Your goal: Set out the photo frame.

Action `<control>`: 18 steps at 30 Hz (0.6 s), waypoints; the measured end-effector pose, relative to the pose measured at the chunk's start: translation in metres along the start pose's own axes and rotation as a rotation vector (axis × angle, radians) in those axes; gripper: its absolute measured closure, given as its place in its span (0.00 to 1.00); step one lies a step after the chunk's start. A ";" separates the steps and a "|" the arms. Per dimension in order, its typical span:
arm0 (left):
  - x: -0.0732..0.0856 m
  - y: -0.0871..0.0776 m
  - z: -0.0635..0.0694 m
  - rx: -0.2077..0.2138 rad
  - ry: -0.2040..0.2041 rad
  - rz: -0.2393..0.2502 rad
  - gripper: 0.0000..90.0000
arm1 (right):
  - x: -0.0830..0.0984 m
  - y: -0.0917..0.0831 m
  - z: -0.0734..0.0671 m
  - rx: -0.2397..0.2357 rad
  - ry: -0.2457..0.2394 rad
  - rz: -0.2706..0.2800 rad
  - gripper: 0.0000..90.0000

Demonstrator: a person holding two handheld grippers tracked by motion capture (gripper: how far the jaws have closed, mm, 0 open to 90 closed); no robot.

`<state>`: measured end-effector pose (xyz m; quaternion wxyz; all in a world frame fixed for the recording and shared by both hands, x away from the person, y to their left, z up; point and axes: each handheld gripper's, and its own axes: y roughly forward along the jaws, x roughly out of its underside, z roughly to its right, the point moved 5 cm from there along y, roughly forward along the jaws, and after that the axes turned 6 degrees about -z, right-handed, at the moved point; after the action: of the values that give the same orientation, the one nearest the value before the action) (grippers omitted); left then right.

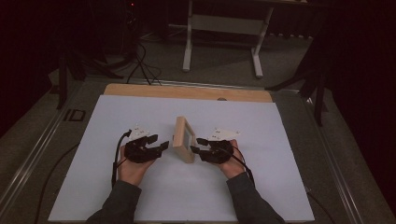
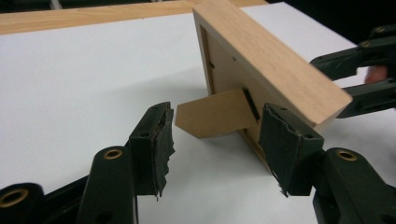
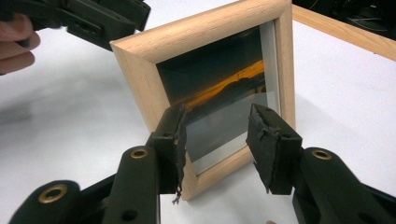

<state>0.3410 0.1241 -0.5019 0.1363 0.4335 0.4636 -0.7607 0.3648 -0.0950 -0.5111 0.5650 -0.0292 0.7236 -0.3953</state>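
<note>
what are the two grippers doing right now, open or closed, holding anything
left gripper: open, holding nothing, jaws on either side of the picture frame's back stand.
right gripper: open, holding nothing, facing the frame's glass front.

The picture frame (image 3: 219, 88) is pale, matt wood with visible grain, and its front pane is glossy and reflective. Its back panel and fold-out stand (image 2: 212, 113) look like smooth brown fibreboard. The table (image 1: 187, 91) shows a light wooden edge under a smooth, matt white sheet (image 1: 196, 186). The left gripper (image 2: 215, 142) and right gripper (image 3: 215, 140) are black plastic with brass-coloured rivets, and their pads (image 2: 161, 144) are rough, frayed black material. The 2 sleeves (image 1: 119, 203) are dark cloth.
</note>
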 end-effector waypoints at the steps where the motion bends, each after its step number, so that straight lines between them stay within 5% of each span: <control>1: -0.001 -0.001 0.000 0.004 -0.001 0.004 0.48 | 0.000 0.000 0.001 0.002 0.001 0.001 0.63; 18: -0.011 -0.008 0.015 0.054 0.016 0.038 0.42 | 0.000 -0.003 0.006 0.018 0.015 0.010 0.61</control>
<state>0.3350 0.1136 -0.4854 0.1355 0.4516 0.4358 -0.7667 0.3685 -0.1003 -0.5094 0.5618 -0.0175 0.7244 -0.3992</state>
